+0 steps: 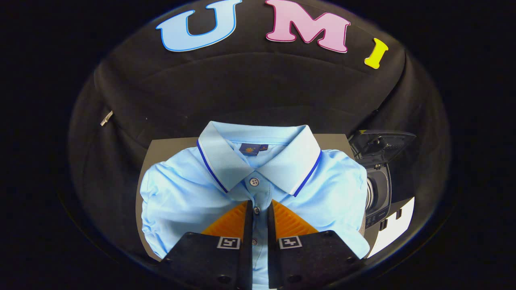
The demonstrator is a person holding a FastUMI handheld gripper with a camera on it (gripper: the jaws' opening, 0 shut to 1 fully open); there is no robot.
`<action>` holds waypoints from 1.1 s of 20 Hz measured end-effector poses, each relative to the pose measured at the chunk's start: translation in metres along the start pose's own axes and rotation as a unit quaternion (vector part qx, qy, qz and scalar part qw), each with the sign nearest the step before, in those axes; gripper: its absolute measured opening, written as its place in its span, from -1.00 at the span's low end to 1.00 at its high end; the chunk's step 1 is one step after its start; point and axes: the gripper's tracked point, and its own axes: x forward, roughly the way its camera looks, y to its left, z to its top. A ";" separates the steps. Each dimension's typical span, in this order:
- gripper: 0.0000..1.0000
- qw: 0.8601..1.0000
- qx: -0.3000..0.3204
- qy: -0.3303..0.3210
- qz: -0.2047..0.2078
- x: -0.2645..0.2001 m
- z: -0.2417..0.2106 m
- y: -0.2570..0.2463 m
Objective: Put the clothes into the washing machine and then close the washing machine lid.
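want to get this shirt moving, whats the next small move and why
Probably lift the shirt and carry it right toward the washer. The gripper has its fingers nearly together on the button placket, seemingly pinching the fabric, and the washer's lid stands open.

Square coded markers and screws on gripper (260, 209) housings.

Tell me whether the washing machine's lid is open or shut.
Open. The washing machine, beyond the shirt, has its lid raised above the opening. The gripper pinches the shirt's button strip.
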 end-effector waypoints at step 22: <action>-0.87 0.978 -0.098 -0.184 -0.010 -0.040 0.011 0.003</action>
